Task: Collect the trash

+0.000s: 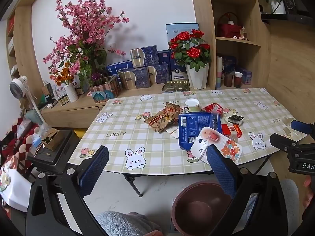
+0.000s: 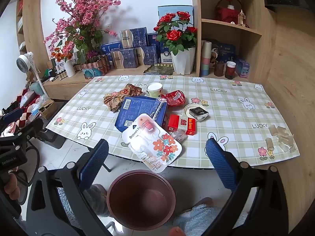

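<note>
- Trash sits in one cluster mid-table [image 2: 226, 102]; bin [image 2: 140, 198] on the floor just below the near edge, mouth up, looks empty.
- Nearest piece: hook pack [image 2: 151, 143], a flat white blister card overhanging the near edge, right above the bin. Long axis runs diagonally, from far-left to near-right; printed flower end points toward the bin.
- Judged light, stiff at the card, slick on the plastic face. Best hold: pinch the overhanging edge, one finger under, one over.
- It overlaps the blue pouch [image 2: 140, 111], judged thin, floppy, also slick.
- Beyond: crumpled brown paper [image 2: 120, 97], cup [image 2: 154, 89], red wrapper [image 2: 174, 98], red boxes [image 2: 182, 124], small lid [image 2: 196, 111].
- Left gripper [image 1: 157, 169] and right gripper [image 2: 156, 162]: jaws fully spread, nothing between them, short of the table.
</note>
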Demonstrator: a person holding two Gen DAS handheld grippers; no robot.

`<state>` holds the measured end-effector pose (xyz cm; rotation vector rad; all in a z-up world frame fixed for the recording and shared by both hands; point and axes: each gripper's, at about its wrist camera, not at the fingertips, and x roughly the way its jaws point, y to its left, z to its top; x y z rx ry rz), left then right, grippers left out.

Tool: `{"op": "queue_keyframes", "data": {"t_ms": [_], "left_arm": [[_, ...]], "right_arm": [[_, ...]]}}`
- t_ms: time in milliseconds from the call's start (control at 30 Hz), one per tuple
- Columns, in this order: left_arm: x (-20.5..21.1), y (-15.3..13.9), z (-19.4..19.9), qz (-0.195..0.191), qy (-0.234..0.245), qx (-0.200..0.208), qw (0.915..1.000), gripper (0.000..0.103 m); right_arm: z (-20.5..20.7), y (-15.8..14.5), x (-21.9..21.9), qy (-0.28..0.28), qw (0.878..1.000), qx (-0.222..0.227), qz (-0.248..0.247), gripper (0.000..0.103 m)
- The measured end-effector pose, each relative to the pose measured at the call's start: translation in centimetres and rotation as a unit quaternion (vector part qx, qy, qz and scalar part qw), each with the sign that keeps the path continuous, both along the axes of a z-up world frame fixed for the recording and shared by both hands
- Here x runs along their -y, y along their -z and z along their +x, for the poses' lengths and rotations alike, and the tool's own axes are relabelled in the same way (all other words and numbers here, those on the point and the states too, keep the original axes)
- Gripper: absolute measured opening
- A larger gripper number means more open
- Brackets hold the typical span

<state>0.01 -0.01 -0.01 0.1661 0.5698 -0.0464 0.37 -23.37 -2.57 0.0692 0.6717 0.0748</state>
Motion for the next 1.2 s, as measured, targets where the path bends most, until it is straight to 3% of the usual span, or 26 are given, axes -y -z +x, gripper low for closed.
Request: {"op": "queue_keyframes", "data": {"t_ms": [1200], "left_arm": [[-0.1,-0.8,-0.1,-0.003,0.001,0.004,1.0000,0.097]], "right_arm": [[-0.2,-0.2,0.3,0.000,1.000,0.004,0.003,0.097]]}}
